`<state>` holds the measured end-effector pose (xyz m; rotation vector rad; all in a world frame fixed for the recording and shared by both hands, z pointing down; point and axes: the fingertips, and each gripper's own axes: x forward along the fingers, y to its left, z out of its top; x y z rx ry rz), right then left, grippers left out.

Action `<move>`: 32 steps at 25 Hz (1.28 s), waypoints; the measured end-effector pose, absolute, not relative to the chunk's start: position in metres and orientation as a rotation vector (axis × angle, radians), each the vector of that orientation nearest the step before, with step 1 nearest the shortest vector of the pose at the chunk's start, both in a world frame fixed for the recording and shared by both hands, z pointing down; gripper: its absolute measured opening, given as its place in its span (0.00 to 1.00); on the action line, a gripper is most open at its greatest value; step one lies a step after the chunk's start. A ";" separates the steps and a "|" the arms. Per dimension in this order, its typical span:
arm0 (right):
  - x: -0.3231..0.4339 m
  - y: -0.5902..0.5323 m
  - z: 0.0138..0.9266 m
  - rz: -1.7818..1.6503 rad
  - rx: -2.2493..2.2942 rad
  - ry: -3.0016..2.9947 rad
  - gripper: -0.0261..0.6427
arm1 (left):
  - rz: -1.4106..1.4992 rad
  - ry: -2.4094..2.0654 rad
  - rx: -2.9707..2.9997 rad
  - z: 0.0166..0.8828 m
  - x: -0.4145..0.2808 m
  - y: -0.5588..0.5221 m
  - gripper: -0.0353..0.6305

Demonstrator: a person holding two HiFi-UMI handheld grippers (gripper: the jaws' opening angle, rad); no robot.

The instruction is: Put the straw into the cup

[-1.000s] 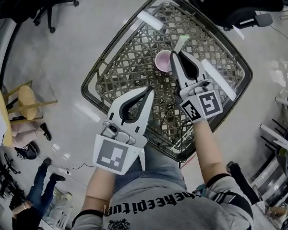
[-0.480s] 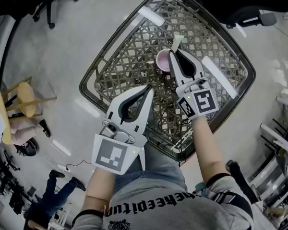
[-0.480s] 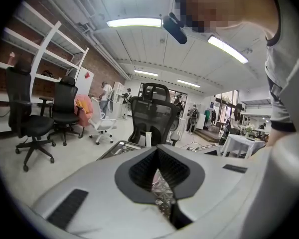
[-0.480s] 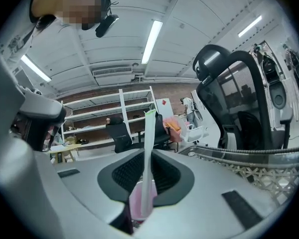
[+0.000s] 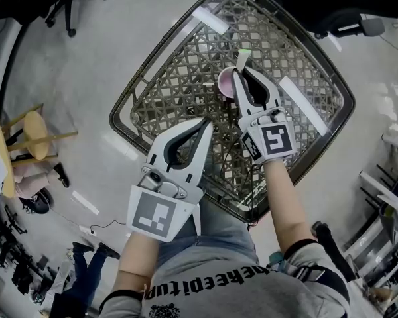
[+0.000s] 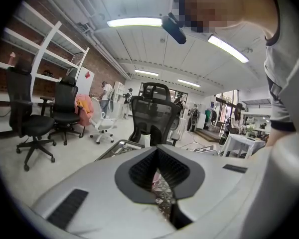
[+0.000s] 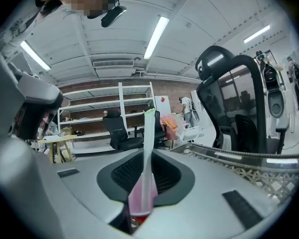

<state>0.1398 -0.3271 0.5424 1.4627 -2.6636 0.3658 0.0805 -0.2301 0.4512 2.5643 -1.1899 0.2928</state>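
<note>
Head view: over a woven table [image 5: 172,91], the right gripper [image 5: 239,73] reaches the pink cup [image 5: 224,82], with the pale straw [image 5: 243,57] rising past its tips. The left gripper [image 5: 206,122] hangs nearer the person, well apart from the cup.

Left gripper view: the left gripper [image 6: 157,153] has its tips together, gripping nothing, with the table [image 6: 117,148] beyond.

Right gripper view: the jaws of the right gripper [image 7: 148,154] are opening, the straw [image 7: 147,128] upright between them and its lower end inside the cup [image 7: 138,199].
</note>
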 end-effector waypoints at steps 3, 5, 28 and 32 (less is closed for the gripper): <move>0.140 -0.327 0.543 0.358 1.459 -2.652 0.16 | 0.287 -1.192 2.566 0.451 0.080 -0.230 0.09; 0.141 -0.328 0.544 0.357 1.461 -2.647 0.16 | 0.289 -1.192 2.565 0.451 0.080 -0.230 0.09; 0.137 -0.306 0.521 0.400 1.434 -2.660 0.03 | 0.266 -1.195 2.599 0.434 0.078 -0.217 0.09; 0.133 -0.296 0.507 0.425 1.419 -2.664 0.03 | 0.272 -1.182 2.610 0.428 0.075 -0.213 0.09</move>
